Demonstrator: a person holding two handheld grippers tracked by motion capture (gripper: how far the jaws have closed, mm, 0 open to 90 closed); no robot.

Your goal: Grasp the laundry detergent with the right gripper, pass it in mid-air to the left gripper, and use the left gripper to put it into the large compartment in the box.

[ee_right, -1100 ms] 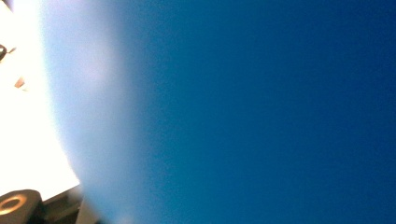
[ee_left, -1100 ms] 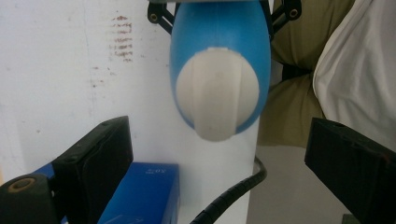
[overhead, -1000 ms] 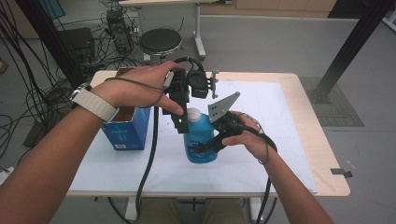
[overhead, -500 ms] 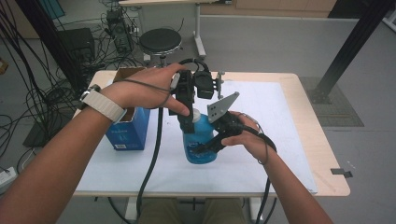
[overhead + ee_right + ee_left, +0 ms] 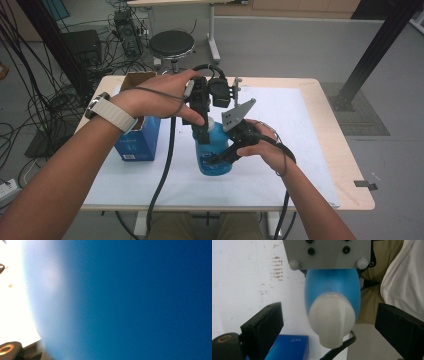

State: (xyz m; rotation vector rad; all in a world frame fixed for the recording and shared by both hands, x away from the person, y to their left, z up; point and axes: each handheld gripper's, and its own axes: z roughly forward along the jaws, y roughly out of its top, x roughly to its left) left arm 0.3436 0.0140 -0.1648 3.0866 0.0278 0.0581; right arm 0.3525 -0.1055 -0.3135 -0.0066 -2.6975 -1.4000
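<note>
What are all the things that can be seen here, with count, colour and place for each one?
bottle: one, blue, upright at the middle of the table, held at its body by the right tongs.
cap: one, white, on top of the bottle, between the open jaws of the left tongs, not touched.
box: one, blue cardboard with open top, left of the bottle on the table.
table: one, light wood with a white sheet over it.
stool: one, black round seat, on the floor behind the table.
left tongs: one, black, above the bottle, pointing down at the cap.
right tongs: one, black, shut on the bottle from the right side.
watch band: one, white, on the left wrist.
</note>
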